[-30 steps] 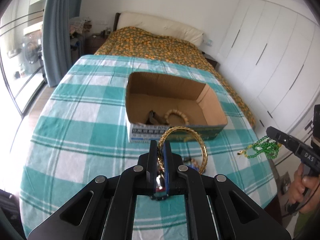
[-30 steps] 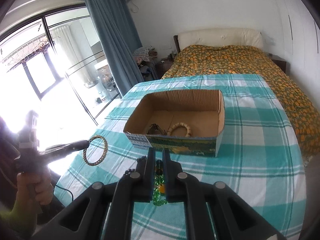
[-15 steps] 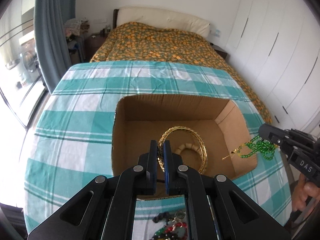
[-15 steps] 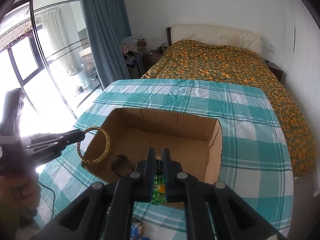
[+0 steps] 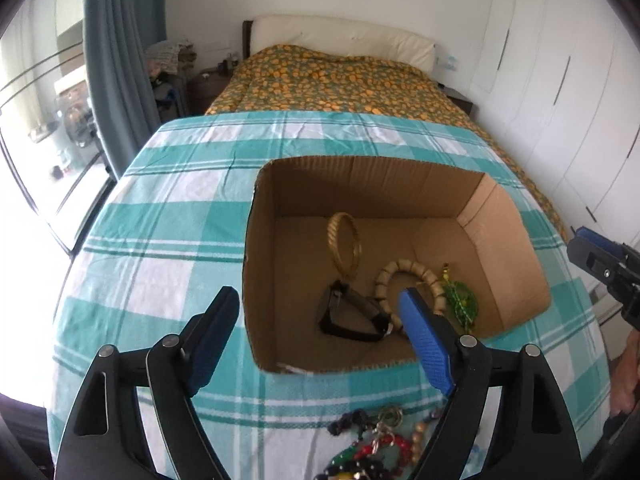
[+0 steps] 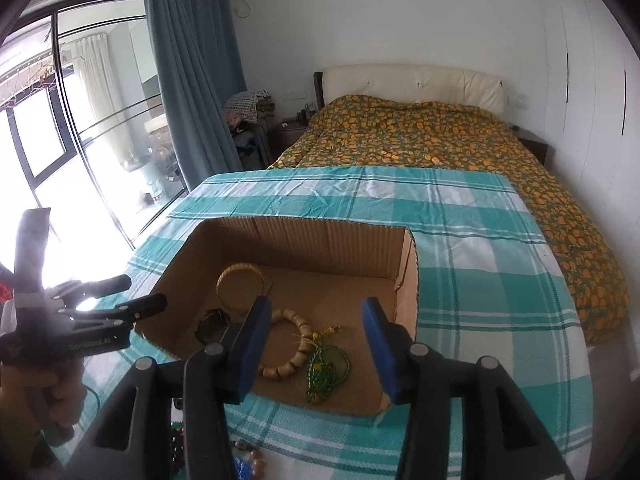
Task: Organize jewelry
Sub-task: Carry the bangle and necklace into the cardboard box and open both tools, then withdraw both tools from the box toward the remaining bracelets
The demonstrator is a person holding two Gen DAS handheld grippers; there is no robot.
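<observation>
An open cardboard box [image 5: 380, 184] stands on the teal checked tablecloth. My left gripper [image 5: 317, 294] hovers over the box's near left corner. Its jaws are opening and nothing is between them. A gold bangle [image 5: 335, 236] stands on edge on the box floor, beside a black watch [image 5: 362, 302], a wooden bead bracelet [image 5: 408, 266] and a green bead necklace [image 5: 462, 304]. My right gripper [image 6: 316, 304] is above the box's [image 6: 320, 240] near side. Its jaws are opening too, and they are empty. The green necklace [image 6: 326, 368] lies below them, next to the wooden bracelet [image 6: 298, 324].
A heap of mixed jewelry [image 5: 372, 448] lies on the cloth in front of the box. A bed with an orange-patterned cover [image 6: 440, 140] stands beyond the table. Blue curtains and glass doors [image 6: 80, 120] are on the left, white wardrobes [image 5: 560, 80] on the right.
Both grippers moved forward and down over the box, then opened. The gold bangle left the left jaws and the green necklace left the right jaws. Both now rest inside the box.
</observation>
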